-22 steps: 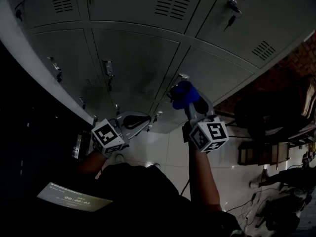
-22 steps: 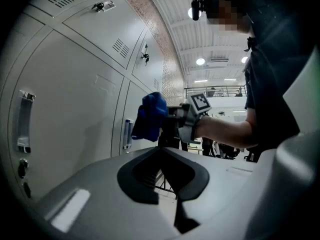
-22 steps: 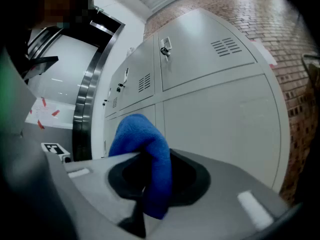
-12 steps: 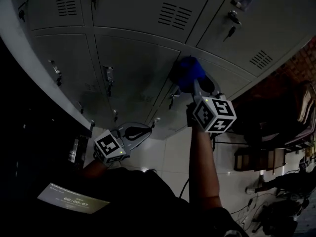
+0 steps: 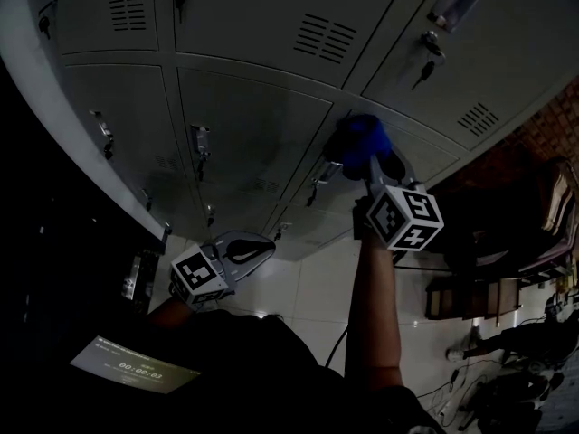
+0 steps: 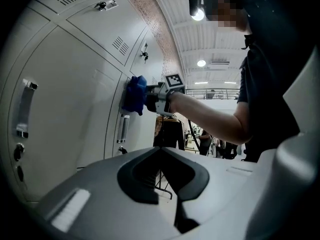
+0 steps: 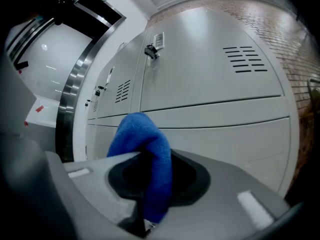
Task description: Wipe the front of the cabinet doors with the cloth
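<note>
One blue cloth point(image 5: 360, 136) is clenched in the jaws of the right gripper point(image 5: 365, 158) and pressed against a cabinet door point(image 5: 427, 136); the left gripper point(image 5: 261, 243) is held with jaws closed on nothing.

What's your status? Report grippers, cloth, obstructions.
Right gripper shut on blue cloth, pressed against locker door. Left gripper shut, empty, low. Handle beside cloth.

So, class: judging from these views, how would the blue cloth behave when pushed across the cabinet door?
Probably floppy: the blue cloth folds and bulges around the right gripper pinching it. Likely light, since that one pinch carries it. Its fuzzy pile looks soft, so it should squash flat and drag over the smooth cabinet door rather than skid.
</note>
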`<state>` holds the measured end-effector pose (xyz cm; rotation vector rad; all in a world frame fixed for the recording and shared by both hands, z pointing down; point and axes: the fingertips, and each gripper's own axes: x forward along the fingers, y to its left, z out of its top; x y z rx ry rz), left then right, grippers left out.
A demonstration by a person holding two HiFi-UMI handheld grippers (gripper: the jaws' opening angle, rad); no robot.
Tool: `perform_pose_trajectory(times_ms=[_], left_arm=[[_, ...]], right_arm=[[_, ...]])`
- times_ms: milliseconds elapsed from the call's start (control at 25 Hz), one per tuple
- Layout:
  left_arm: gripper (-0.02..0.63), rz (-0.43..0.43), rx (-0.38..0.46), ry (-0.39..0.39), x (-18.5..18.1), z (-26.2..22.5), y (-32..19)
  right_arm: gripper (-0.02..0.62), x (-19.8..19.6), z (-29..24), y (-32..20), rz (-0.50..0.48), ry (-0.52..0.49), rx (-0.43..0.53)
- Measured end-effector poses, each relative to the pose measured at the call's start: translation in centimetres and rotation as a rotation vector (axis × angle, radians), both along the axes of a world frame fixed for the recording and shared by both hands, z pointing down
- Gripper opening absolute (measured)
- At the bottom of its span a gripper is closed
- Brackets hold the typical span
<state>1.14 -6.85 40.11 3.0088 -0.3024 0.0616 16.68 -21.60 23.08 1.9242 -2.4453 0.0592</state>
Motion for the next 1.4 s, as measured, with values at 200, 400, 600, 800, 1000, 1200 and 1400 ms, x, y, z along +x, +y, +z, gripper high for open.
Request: perform_pose_trajectory(times_ms=[200, 400, 600, 800, 1000, 1200, 1400], left_arm=[[0.001, 0.013, 0.002, -0.006, 0.7, -0.5, 0.1], [0.002, 0.035, 0.005, 0.013, 1.2, -0.7, 0.5], [0.002, 0.039, -0.005, 0.004, 1.6, -0.4, 0.6], [0.001, 0.042, -0.003, -0.006, 1.9, -0.2, 0.8], [0.002, 0.043, -0.009, -0.01, 1.9, 0.2, 1.1], [0.002, 0.023, -0.015, -0.034, 1.4, 0.5, 1.0], [0.002, 0.007, -0.023, -0.04, 0.5, 1.3, 0.7]], right_arm=[[0.069, 4.6, 0.1, 1.2, 0.063, -0.026, -0.002], [0.069, 9.3, 0.1, 2.5, 0.148, -0.032, -0.003], [0.069, 14.0, -0.1, 3.7, 0.24, -0.026, 0.001], [0.069, 18.2, -0.1, 4.9, 0.322, -0.012, -0.001], [0.069, 21.8, 0.0, 5.9, 0.398, -0.008, -0.002], [0.069, 20.9, 0.2, 6.7, 0.398, 0.009, 0.014], [0.069, 13.5, 1.5, 6.6, 0.266, -0.003, 0.03]])
